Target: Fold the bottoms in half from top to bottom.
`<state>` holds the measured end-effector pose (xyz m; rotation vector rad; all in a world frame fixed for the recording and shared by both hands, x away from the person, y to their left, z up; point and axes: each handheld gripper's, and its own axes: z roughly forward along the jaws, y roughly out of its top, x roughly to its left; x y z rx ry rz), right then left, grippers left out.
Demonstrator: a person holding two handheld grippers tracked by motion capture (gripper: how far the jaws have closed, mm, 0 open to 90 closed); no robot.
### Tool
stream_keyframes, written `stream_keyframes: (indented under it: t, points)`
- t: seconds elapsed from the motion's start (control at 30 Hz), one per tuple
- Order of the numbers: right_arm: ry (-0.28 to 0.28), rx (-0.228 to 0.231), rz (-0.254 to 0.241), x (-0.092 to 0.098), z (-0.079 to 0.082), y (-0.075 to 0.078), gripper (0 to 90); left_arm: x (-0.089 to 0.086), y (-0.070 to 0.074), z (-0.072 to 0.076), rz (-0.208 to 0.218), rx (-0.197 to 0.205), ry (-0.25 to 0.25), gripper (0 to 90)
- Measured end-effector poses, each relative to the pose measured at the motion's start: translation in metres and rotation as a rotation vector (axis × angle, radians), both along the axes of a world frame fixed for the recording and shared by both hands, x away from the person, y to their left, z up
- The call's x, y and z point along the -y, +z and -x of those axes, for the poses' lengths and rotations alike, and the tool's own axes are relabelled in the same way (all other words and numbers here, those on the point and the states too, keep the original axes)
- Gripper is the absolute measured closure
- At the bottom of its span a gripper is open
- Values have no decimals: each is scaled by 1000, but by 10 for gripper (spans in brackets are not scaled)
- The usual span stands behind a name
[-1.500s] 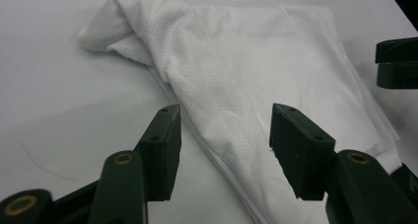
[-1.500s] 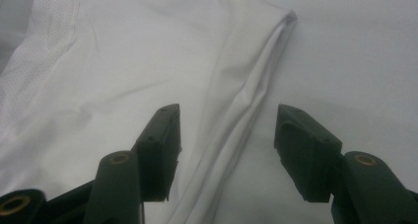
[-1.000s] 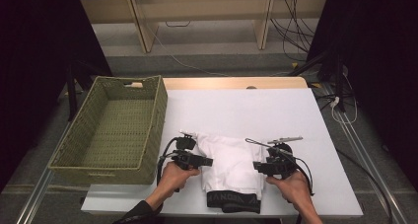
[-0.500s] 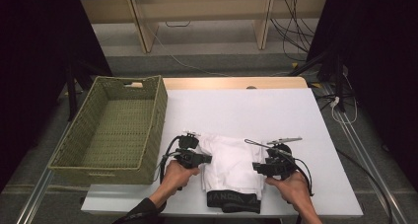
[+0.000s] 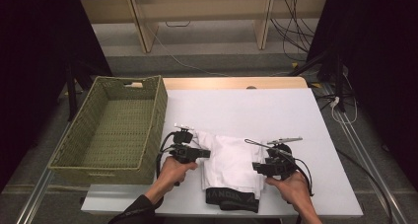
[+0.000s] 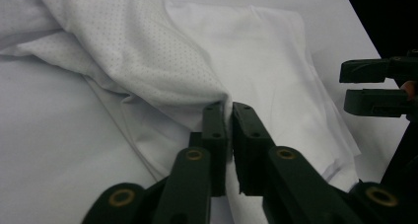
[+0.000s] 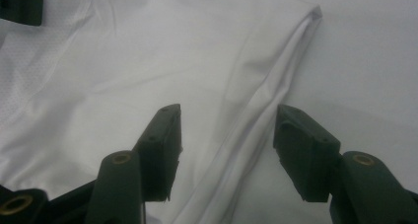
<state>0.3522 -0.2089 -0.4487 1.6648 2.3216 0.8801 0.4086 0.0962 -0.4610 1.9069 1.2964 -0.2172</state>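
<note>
A white garment (image 5: 230, 157) with a black waistband (image 5: 231, 200) lies crumpled at the near edge of the white table (image 5: 246, 110). My left gripper (image 5: 205, 154) sits at its left side. In the left gripper view the jaws (image 6: 229, 110) stand almost together with a raised fold of the dotted white cloth (image 6: 148, 61) pinched at their tips; they have just been opening a little. My right gripper (image 5: 256, 168) rests at the garment's right side. Its jaws (image 7: 226, 120) stand apart, straddling the garment's folded edge (image 7: 276, 86) without pressing it.
A green woven basket (image 5: 153, 120) stands on the table's left side, close to my left hand. The far half of the table is bare white surface. The right gripper's jaw tips (image 6: 367, 86) show across the garment in the left gripper view.
My left hand has shifted slightly at the garment's left edge. The right hand and the garment look the same.
</note>
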Motion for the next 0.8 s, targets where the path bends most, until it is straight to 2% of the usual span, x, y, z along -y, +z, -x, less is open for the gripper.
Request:
stream_keyframes:
  t: [0.23,0.33,0.43,0.53,0.7,0.8]
  points:
    - [-6,5,-6,0,2,1,450,2,-8,-1,-40,-37,0,619]
    - [-5,2,-10,-1,2,2,459,7,-13,1,-64,-36,-15,686]
    - [2,-11,-3,-4,1,-1,480,8,-14,3,-82,-20,-28,862]
    - [5,-29,3,-6,-2,-5,506,6,-14,3,-84,-16,-33,880]
    - [1,-74,-17,-6,-9,-13,543,3,-16,3,-82,-17,-30,881]
    - [5,-92,-7,-10,-15,-17,569,1,-17,3,-73,-23,-29,880]
